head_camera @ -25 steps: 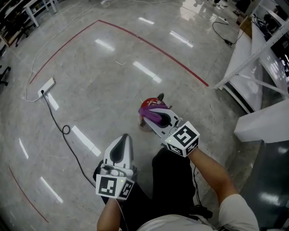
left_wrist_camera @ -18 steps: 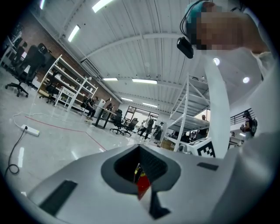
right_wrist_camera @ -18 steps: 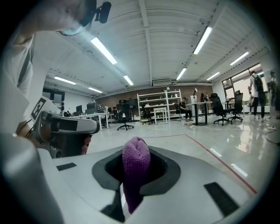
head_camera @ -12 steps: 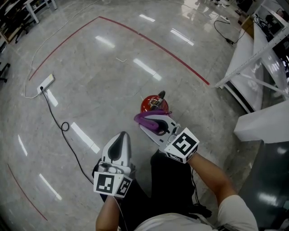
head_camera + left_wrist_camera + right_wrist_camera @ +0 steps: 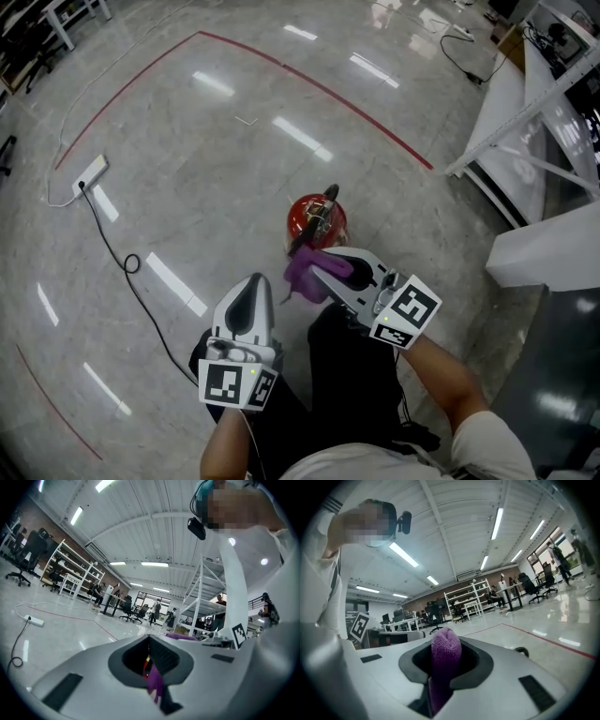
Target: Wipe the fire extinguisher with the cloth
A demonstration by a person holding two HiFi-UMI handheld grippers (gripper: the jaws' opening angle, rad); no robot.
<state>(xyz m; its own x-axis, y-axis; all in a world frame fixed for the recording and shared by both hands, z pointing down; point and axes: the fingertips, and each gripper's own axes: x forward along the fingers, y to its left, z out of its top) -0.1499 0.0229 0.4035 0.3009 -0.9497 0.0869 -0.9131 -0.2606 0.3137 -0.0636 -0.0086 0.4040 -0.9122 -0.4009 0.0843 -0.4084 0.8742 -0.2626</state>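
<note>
While the left gripper is hanging over the floor with its fingers pressed together on nothing, the red extinguisher is standing on the floor a little to the right. The right gripper is squeezing the purple cloth tight in its fingers. The cloth is sitting just beside the extinguisher, on the side nearer the person.
</note>
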